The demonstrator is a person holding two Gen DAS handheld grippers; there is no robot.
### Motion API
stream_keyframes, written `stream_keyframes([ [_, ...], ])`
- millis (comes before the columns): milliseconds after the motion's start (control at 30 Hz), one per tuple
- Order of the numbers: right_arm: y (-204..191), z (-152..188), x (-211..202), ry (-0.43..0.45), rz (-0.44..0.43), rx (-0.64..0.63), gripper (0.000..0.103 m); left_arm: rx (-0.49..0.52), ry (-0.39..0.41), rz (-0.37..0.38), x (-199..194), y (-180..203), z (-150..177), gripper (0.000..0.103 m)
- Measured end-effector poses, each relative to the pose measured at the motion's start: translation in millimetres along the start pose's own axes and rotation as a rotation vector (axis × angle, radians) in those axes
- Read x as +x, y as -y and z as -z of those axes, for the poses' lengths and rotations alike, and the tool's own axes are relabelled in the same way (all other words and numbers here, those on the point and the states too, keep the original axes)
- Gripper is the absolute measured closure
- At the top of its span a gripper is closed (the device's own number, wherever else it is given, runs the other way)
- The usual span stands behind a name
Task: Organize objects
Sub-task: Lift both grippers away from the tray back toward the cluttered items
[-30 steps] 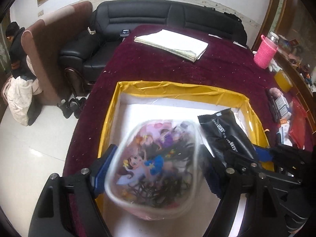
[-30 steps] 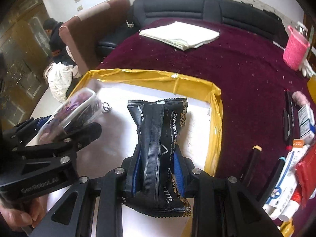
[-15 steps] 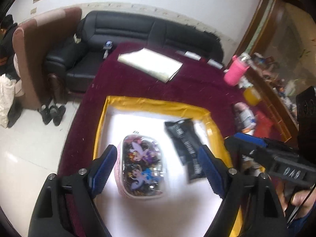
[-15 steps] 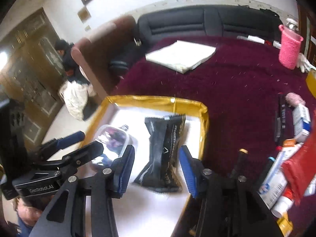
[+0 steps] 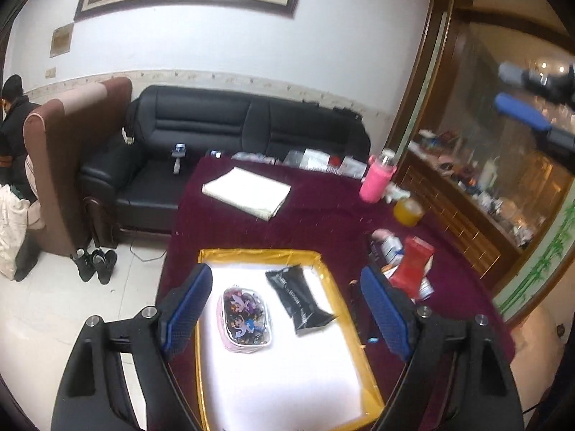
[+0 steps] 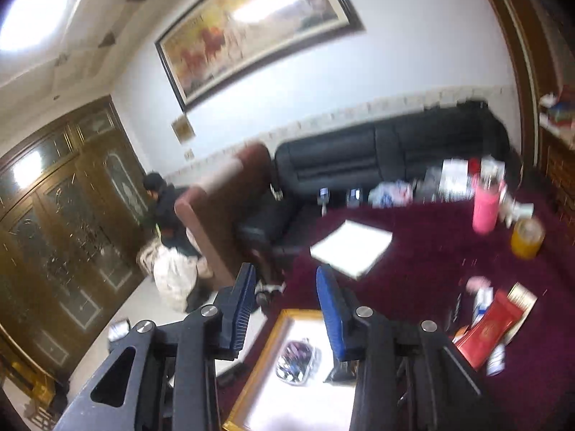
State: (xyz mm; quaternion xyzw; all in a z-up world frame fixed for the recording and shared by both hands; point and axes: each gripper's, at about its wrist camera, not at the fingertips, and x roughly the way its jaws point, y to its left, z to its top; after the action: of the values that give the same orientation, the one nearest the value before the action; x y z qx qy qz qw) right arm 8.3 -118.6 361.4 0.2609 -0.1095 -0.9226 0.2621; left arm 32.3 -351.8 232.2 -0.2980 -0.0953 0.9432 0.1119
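A yellow-rimmed tray with a white floor sits on the maroon table. In it lie a clear pouch with cartoon print and, to its right, a black packet. My left gripper hangs high above the tray, open, with nothing between its blue pads. My right gripper is higher still; its jaws are closing with nothing between them. Below it, the tray and the pouch show, while a finger half hides the black packet.
On the maroon table are a white paper stack, a pink bottle, an orange jar and a red box among small items. A black sofa, a brown armchair and a seated person are beyond.
The left gripper let go of the pouch and the right let go of the black packet. Both rose and drew back, and the two items now lie in the tray.
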Motion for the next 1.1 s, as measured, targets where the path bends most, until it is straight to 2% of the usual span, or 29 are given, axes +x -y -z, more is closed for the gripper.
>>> stream_keyframes([
  [167,-66,-51,-83,0.149,0.022,-0.065,0.063,0.033,0.116,-0.011,-64,14,-19,0.018],
  [267,-110,-76,-127,0.206,0.011,-0.078,0.063,0.048,0.17,-0.016,-100,25,-23,0.015],
  [400,-168,-105,-194,0.322,0.051,-0.11,0.064,0.07,0.221,-0.012,-140,35,-24,0.013],
  [500,-201,-113,-248,0.421,0.111,-0.171,0.064,0.081,0.221,-0.009,-159,43,-25,0.013],
  [567,-201,-108,-264,0.42,0.12,-0.169,0.064,0.103,0.237,-0.024,-169,50,-22,0.012],
  [667,-173,-88,-270,0.385,0.133,-0.151,0.063,0.118,0.24,-0.012,-175,60,-13,0.01],
  [800,-109,-30,-247,0.248,0.161,-0.155,0.063,0.132,0.214,0.02,-160,76,2,0.008],
  [933,-30,45,-204,0.065,0.16,-0.132,0.063,0.157,0.128,0.058,-114,104,27,0.008],
  [1000,24,91,-176,-0.041,0.139,-0.061,0.063,0.175,0.085,0.072,-88,119,41,0.008],
  [1100,94,142,-140,-0.147,0.118,0.054,0.063,0.216,-0.011,0.1,-37,148,70,0.008],
])
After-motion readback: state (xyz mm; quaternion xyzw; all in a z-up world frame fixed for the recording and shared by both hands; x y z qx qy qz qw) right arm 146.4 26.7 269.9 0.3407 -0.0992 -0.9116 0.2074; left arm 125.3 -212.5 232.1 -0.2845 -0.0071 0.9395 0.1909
